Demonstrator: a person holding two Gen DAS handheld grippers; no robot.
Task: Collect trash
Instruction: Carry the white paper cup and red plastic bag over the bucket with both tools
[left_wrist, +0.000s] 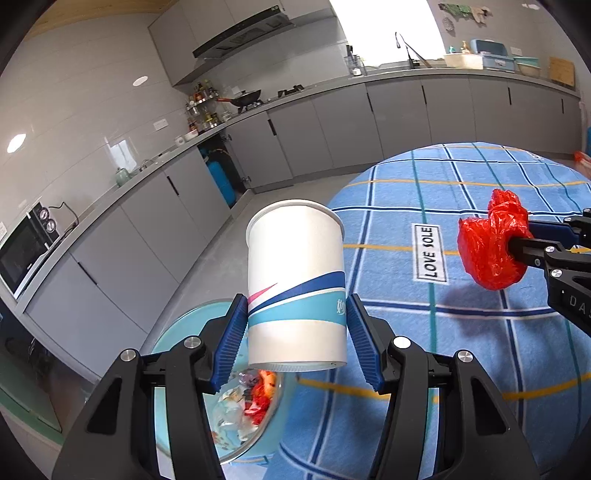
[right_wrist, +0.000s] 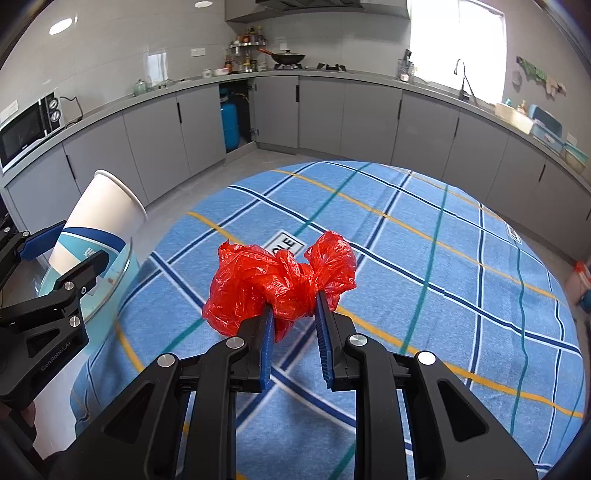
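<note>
Grey kitchen cabinets (right_wrist: 321, 110) all around, blue plaid tabletop (right_wrist: 424, 295). Left claw (left_wrist: 295, 332) pinching a paper cup (left_wrist: 295, 280) over the glass bowl (left_wrist: 177, 332); right claw (right_wrist: 293, 310) squeezing a red plastic bag (right_wrist: 273, 280) above the cloth.

I counted one cup (left_wrist: 295, 280), clamped between the pads of my left claw (left_wrist: 296, 338) at the centre of that claw's view. I counted one red bag (right_wrist: 280, 282), pinched in my right claw (right_wrist: 294, 312), and it showed at three o'clock from the left wrist. That made two claws, each with two blue pads. There was one glass bowl (left_wrist: 177, 325) at seven o'clock below the cup, with scraps inside too jumbled to count. One checked cloth (right_wrist: 443, 295) covered the table. On the far counter I saw one wok (right_wrist: 286, 57) at twelve o'clock and one microwave (right_wrist: 26, 129) at ten o'clock.
</note>
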